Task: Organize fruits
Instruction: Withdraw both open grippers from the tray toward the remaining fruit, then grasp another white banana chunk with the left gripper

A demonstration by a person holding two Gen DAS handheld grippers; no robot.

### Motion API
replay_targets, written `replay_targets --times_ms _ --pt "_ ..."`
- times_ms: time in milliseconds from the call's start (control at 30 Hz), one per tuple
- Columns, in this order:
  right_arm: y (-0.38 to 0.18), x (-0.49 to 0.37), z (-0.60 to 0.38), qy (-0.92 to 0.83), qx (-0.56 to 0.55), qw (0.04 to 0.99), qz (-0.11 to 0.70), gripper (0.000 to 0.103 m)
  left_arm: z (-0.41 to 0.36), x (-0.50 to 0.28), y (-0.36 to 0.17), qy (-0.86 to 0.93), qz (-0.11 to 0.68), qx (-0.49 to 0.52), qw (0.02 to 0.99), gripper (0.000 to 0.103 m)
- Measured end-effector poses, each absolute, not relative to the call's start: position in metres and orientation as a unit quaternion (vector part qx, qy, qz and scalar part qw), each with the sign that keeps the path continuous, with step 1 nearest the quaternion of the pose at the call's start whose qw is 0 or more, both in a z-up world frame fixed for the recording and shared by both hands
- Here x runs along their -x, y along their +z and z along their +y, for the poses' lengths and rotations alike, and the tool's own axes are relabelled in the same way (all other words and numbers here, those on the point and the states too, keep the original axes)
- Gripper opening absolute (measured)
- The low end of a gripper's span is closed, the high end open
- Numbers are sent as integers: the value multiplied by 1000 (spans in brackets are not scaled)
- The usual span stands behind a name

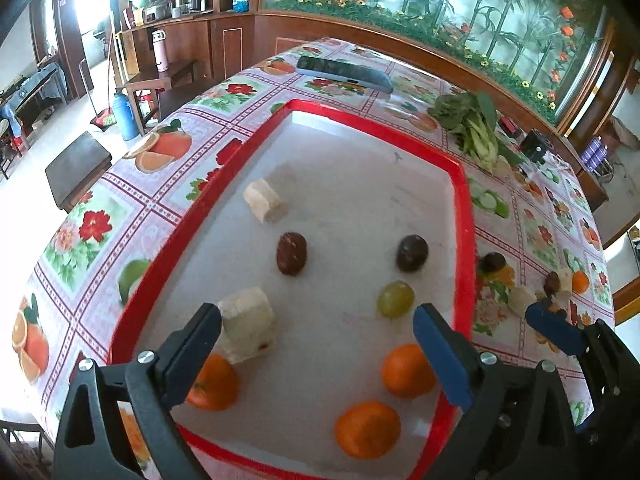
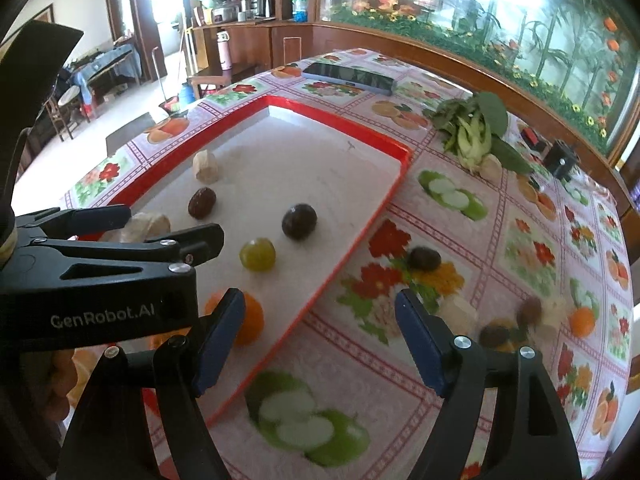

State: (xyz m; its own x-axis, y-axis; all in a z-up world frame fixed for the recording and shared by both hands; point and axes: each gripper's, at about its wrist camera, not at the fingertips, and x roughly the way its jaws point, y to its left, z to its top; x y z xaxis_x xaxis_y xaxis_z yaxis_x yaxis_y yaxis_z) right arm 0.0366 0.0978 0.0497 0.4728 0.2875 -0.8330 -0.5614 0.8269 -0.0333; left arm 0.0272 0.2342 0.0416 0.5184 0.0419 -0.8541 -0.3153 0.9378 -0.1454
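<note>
Floral oilcloth covers the table (image 2: 460, 240), where a red tray (image 1: 466, 216) holds the sorted fruit: three oranges (image 1: 368, 429), a green grape (image 1: 395, 299), two dark dates (image 1: 292, 253) and two pale chunks (image 1: 249, 330). More fruit lies off the tray to its right: a dark one (image 2: 425, 259), a pale chunk (image 2: 460, 312) and a blurred cluster that seems to include an orange (image 2: 582, 321). Left gripper (image 1: 318, 332) hovers over the tray, fingers wide, holding nothing. Right gripper (image 2: 320, 312) hangs over the tray's right edge, also spread wide and empty. Greens (image 2: 474, 132) and a phone (image 2: 348, 77) lie farther back.
</note>
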Motion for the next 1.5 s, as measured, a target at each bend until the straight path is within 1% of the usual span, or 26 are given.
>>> replay_targets --times_ms 367,833,1067,1233,1500 --pt "48 -21 45 244 112 846 462 77 183 3 50 94 470 118 870 98" --pt "38 -31 -59 180 51 858 478 77 107 -1 49 50 490 88 866 98" --pt "32 -36 -106 146 28 862 484 77 78 -23 43 30 499 74 863 98" --pt "29 -34 -122 141 18 861 489 77 68 -54 39 22 502 71 862 98" --pt "27 -38 -136 141 7 860 490 77 61 -83 27 26 502 50 863 98"
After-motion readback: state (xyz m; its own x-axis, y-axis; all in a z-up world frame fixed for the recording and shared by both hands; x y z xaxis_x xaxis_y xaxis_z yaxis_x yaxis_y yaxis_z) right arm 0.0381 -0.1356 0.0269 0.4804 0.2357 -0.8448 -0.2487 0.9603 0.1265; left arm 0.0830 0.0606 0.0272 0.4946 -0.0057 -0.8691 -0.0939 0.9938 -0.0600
